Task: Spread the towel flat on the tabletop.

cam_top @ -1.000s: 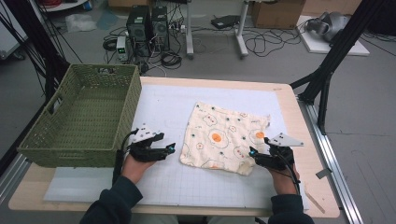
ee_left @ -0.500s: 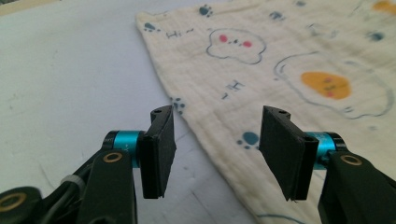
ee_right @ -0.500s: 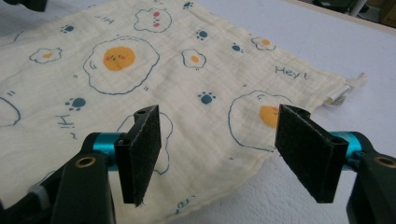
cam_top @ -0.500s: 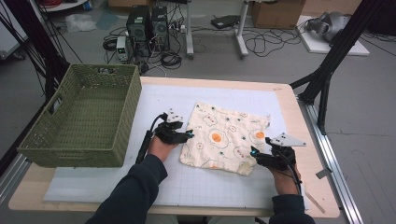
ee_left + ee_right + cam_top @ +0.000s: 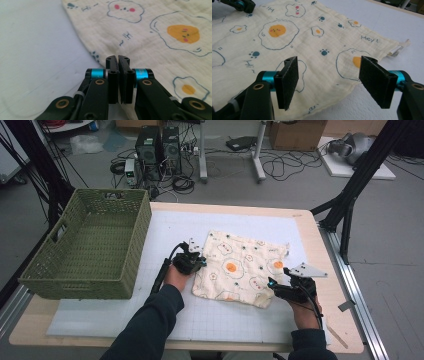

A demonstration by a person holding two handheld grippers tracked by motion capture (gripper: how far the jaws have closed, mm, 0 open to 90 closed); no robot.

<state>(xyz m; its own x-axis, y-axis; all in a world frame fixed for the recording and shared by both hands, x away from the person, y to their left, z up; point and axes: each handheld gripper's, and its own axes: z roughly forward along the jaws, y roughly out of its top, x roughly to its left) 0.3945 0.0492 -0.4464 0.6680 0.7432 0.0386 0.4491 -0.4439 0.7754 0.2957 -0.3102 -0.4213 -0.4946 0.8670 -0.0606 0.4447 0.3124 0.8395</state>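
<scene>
A cream cloth (image 5: 242,268) printed with fried eggs, paw prints and clouds lies spread flat on the white mat of the table (image 5: 240,317), to the right of a green woven basket (image 5: 87,249). The left gripper (image 5: 199,260) sits at the cloth's left edge, its jaws pressed together with nothing seen between them. The right gripper (image 5: 270,285) hovers at the cloth's near right corner, jaws spread wide apart over the fabric's edge.
</scene>
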